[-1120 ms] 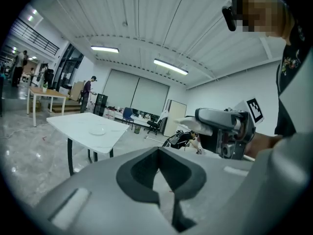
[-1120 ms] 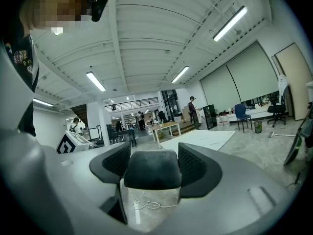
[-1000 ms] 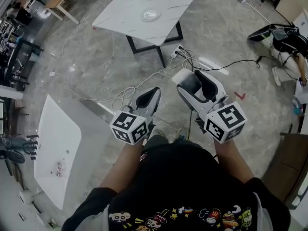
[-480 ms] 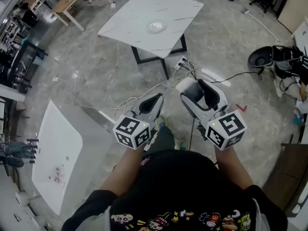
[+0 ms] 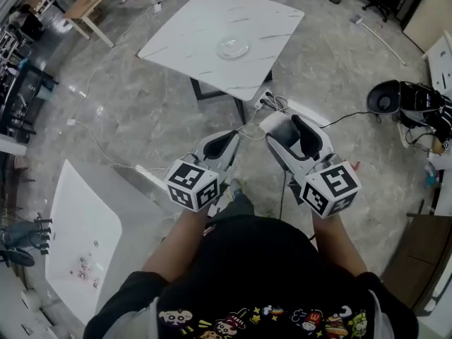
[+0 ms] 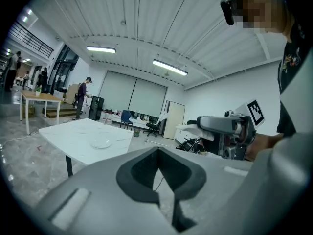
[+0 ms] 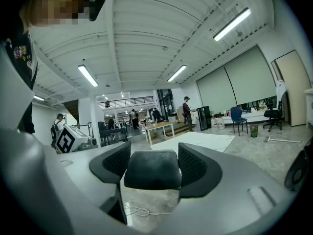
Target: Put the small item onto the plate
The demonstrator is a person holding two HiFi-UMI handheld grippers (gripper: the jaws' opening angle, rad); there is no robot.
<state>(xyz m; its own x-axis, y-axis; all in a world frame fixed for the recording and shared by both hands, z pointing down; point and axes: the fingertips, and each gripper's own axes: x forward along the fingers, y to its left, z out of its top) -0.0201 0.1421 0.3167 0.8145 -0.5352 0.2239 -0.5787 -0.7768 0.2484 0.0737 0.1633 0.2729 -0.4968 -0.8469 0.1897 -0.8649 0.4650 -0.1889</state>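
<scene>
Okay, far left first: a low white table (image 5: 78,210) sat beside me with some tiny bits (image 5: 86,268) on it, too small to name. Nothing for me there.

My left tongs (image 5: 224,143) hung in front of my waist, tips pressed together, nothing between them. Spare hand, for now.

Ahead and well apart from me, across bare floor and a tangle of cables (image 5: 212,129), stood the marble table (image 5: 185,35). The plate (image 5: 232,47) lay near its middle, alone. It looked clear and glassy to me, so I judged it the one fragile thing in play.

On to the right, where the action was. My right tongs (image 5: 294,127) were clamped on the item (image 7: 151,169), a dark, matte, rounded block like a little cushion. It sat square between the ribbed pads (image 7: 191,163), pinched on its two sides, with its front face bulging towards the camera.

My read on it was light and soft, with some give, and grippy rather than slick. A firm squeeze would probably only dent it, not break it. The flat sides looked like the right place to hold it, low and centred, so it wouldn't swivel on the walk over. I reckoned it could take a short drop. The plate perhaps could not, so the item should go down gently.
</scene>
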